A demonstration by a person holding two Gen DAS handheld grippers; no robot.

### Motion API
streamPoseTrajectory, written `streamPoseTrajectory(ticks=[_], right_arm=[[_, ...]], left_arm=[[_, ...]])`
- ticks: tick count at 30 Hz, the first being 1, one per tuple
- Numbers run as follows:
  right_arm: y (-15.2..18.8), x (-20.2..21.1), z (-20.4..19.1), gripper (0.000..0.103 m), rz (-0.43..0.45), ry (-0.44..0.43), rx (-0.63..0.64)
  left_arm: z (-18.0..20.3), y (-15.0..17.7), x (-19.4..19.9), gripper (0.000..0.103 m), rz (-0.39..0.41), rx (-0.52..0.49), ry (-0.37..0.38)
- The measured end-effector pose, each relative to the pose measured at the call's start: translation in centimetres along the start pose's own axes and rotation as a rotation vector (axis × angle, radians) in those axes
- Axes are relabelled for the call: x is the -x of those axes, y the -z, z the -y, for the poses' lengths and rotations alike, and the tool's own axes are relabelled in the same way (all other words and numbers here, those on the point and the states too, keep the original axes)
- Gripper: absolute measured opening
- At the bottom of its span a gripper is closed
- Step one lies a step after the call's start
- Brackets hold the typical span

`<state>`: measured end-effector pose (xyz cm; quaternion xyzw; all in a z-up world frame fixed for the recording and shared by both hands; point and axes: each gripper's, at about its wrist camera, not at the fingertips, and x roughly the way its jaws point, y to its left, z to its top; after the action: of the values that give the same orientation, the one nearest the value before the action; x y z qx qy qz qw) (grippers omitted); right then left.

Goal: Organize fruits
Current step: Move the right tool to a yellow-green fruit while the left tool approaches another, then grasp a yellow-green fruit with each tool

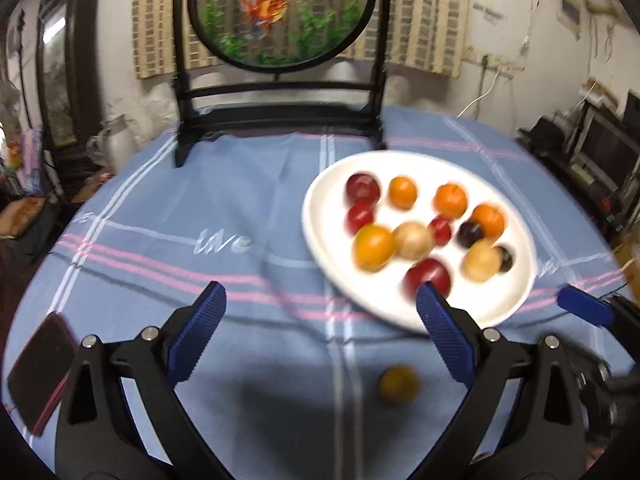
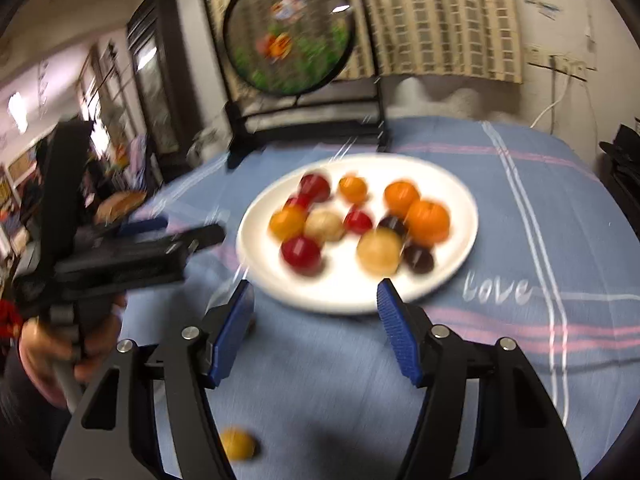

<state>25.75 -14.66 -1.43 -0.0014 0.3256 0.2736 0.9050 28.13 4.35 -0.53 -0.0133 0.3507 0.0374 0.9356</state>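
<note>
A white plate on the blue checked cloth holds several small fruits: red, orange, yellow, pale tan and dark purple. It also shows in the right wrist view. One yellow fruit lies loose on the cloth in front of the plate, also in the right wrist view. My left gripper is open and empty, above the cloth beside the plate's near left edge. My right gripper is open and empty at the plate's near rim. The left gripper shows at left in the right wrist view.
A round goldfish picture on a black stand stands at the back of the table. A dark red flat object lies at the near left edge of the cloth. Shelves and clutter surround the table.
</note>
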Motion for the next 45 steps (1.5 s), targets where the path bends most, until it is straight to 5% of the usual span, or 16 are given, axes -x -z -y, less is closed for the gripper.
streamPoseTrajectory(ticks=[5, 23, 33, 35, 37, 45], right_arm=[[1.7, 0.0, -2.8, 0.065, -0.078, -0.058, 0.08], [5.2, 0.0, -5.9, 0.064, -0.217, -0.02, 0.243], [6.3, -0.6, -6.3, 0.026, -0.303, -0.032, 0.264], [6.1, -0.4, -6.0, 0.025, -0.291, -0.036, 0.249], [5.5, 0.2, -5.1, 0.025, -0.254, -0.042, 0.191], [4.3, 0.5, -1.7, 0.025, -0.222, 0.03, 0.029]], left_arm=[[-0.3, 1.0, 0.3, 0.097, -0.011, -0.026, -0.036], [-2.1, 0.9, 0.0, 0.097, -0.051, 0.061, -0.034], [-1.9, 0.9, 0.0, 0.097, -0.048, 0.056, -0.033], [-1.7, 1.0, 0.0, 0.097, -0.055, 0.051, -0.01], [-1.0, 1.3, 0.0, 0.095, -0.075, 0.016, 0.049], [3.8, 3.4, 0.4, 0.056, -0.123, -0.218, 0.214]])
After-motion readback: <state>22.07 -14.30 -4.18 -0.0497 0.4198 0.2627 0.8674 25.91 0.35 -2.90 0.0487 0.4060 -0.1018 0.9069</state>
